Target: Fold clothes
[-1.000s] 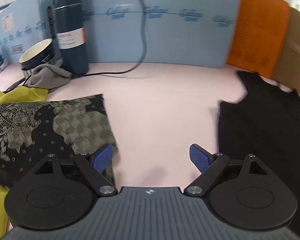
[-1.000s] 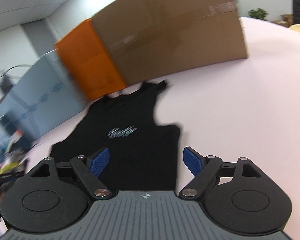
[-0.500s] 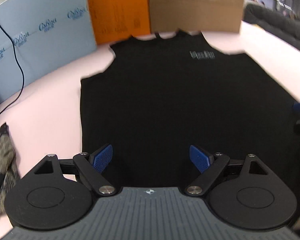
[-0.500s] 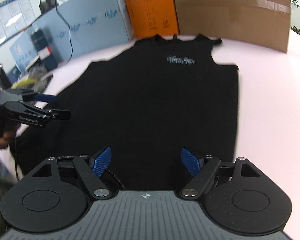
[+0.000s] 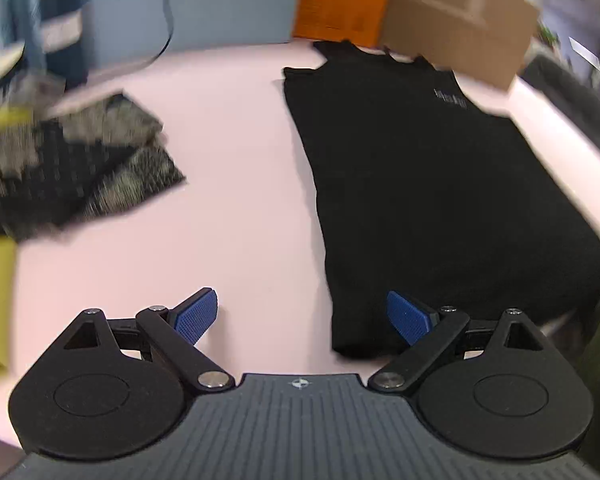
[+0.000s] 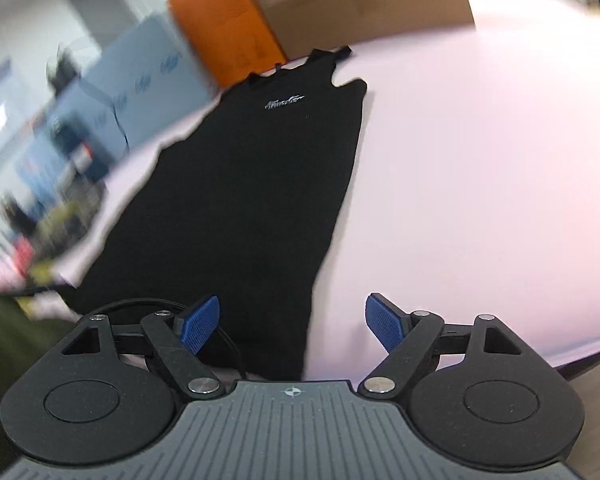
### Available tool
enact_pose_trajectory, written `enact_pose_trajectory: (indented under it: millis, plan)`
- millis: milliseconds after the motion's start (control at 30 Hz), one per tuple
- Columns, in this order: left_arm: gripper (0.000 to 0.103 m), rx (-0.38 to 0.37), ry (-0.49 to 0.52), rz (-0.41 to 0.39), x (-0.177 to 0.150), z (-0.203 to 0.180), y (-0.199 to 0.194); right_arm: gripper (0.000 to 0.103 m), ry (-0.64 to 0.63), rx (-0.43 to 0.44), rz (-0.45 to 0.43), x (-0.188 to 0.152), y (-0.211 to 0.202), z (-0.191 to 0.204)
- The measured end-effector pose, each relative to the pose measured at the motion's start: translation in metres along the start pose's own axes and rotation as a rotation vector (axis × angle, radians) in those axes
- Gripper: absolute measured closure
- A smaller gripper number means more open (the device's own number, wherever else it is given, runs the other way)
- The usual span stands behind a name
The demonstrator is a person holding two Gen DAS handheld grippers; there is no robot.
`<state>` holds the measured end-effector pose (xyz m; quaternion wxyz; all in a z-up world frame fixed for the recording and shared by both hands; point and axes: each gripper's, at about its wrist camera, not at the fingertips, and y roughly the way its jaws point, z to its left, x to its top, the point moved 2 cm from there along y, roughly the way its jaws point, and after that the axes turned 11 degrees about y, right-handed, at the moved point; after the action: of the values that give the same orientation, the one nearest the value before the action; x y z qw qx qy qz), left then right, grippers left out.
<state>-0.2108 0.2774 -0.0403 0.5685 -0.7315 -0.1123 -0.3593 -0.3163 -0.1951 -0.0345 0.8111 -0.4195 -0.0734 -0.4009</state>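
While our left gripper (image 5: 302, 316) has just been opening wider with nothing between its blue pads, our right gripper (image 6: 292, 322) also gapes empty. Both hover at the near edge of the pale pink tabletop (image 5: 236, 168), over the hem corners of the flat black sleeveless top (image 5: 428, 184). A patterned dark cloth (image 5: 88, 172) lies toward the left edge.

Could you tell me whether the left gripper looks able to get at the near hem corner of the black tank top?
Probably yes: the left gripper has open jaws, the black tank top corner lies between them, nothing intervening.
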Motion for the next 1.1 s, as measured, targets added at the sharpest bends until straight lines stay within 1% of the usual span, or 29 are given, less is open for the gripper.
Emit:
enact_pose_trajectory:
  millis: [67, 100, 133, 167, 233, 300, 367, 400, 467, 533, 600, 700, 733, 767, 800, 833, 867, 900, 933, 967, 1033, 1067, 1100]
  plan:
    - [0.009, -0.038, -0.072, -0.014, 0.005, 0.005, 0.008, 0.023, 0.088, 0.084, 0.001, 0.012, 0.013, -0.013]
    - [0.007, -0.058, -0.089, -0.020, 0.008, 0.006, 0.013, 0.018, 0.123, 0.132, 0.006, 0.020, 0.020, -0.019]
    - [0.002, -0.083, -0.102, -0.024, 0.011, 0.009, 0.017, 0.013, 0.159, 0.185, 0.017, 0.028, 0.027, -0.024]
    - [0.001, -0.111, -0.112, -0.026, 0.014, 0.012, 0.020, 0.006, 0.193, 0.243, 0.036, 0.037, 0.035, -0.029]
    - [0.001, -0.161, -0.128, -0.030, 0.020, 0.017, 0.026, 0.005, 0.225, 0.313, 0.050, 0.054, 0.048, -0.034]
    - [0.000, -0.178, -0.104, -0.013, 0.025, 0.017, 0.031, 0.003, 0.245, 0.364, 0.059, 0.070, 0.058, -0.037]
    - [0.001, -0.198, -0.073, 0.006, 0.027, 0.015, 0.033, 0.002, 0.269, 0.397, 0.081, 0.082, 0.063, -0.037]
    - [0.001, -0.222, -0.060, 0.015, 0.025, 0.012, 0.031, 0.002, 0.279, 0.407, 0.095, 0.087, 0.065, -0.037]
    - [0.011, -0.271, -0.033, 0.033, 0.022, 0.008, 0.028, 0.002, 0.264, 0.424, 0.153, 0.089, 0.066, -0.034]
    - [0.017, -0.305, -0.013, 0.055, 0.015, 0.004, 0.021, 0.002, 0.247, 0.439, 0.222, 0.084, 0.062, -0.030]
    - [0.019, -0.317, -0.006, 0.073, 0.006, 0.002, 0.013, 0.002, 0.247, 0.439, 0.270, 0.073, 0.052, -0.026]
    - [0.020, -0.315, -0.016, 0.081, -0.004, -0.002, 0.004, 0.003, 0.250, 0.405, 0.281, 0.053, 0.031, -0.020]
    - [0.023, -0.307, -0.022, 0.076, -0.006, -0.002, 0.002, 0.005, 0.253, 0.376, 0.278, 0.046, 0.026, -0.019]
    - [0.036, -0.299, -0.028, 0.071, -0.008, -0.003, 0.001, 0.015, 0.249, 0.336, 0.269, 0.041, 0.022, -0.017]
    - [0.047, -0.290, -0.036, 0.068, -0.010, -0.003, 0.000, 0.026, 0.241, 0.293, 0.259, 0.036, 0.019, -0.015]
    - [0.070, -0.281, -0.047, 0.069, -0.011, -0.002, 0.000, 0.050, 0.236, 0.252, 0.255, 0.032, 0.017, -0.014]
    - [0.088, -0.275, -0.055, 0.072, -0.012, -0.001, 0.000, 0.073, 0.234, 0.214, 0.259, 0.029, 0.017, -0.014]
    - [0.094, -0.273, -0.056, 0.077, -0.012, 0.001, -0.001, 0.082, 0.228, 0.182, 0.261, 0.026, 0.016, -0.014]
    - [0.096, -0.275, -0.053, 0.079, -0.012, 0.002, -0.002, 0.084, 0.224, 0.165, 0.264, 0.024, 0.016, -0.016]
    - [0.096, -0.280, -0.050, 0.078, -0.011, 0.003, -0.004, 0.086, 0.231, 0.167, 0.270, 0.023, 0.015, -0.017]
    - [0.096, -0.302, -0.059, 0.061, -0.007, 0.005, -0.011, 0.088, 0.266, 0.207, 0.262, 0.023, 0.008, -0.022]
    - [0.096, -0.302, -0.063, 0.058, -0.006, 0.007, -0.013, 0.089, 0.269, 0.217, 0.260, 0.025, 0.006, -0.022]
    - [0.096, -0.284, -0.056, 0.067, -0.005, 0.007, -0.014, 0.089, 0.253, 0.202, 0.263, 0.026, 0.005, -0.021]
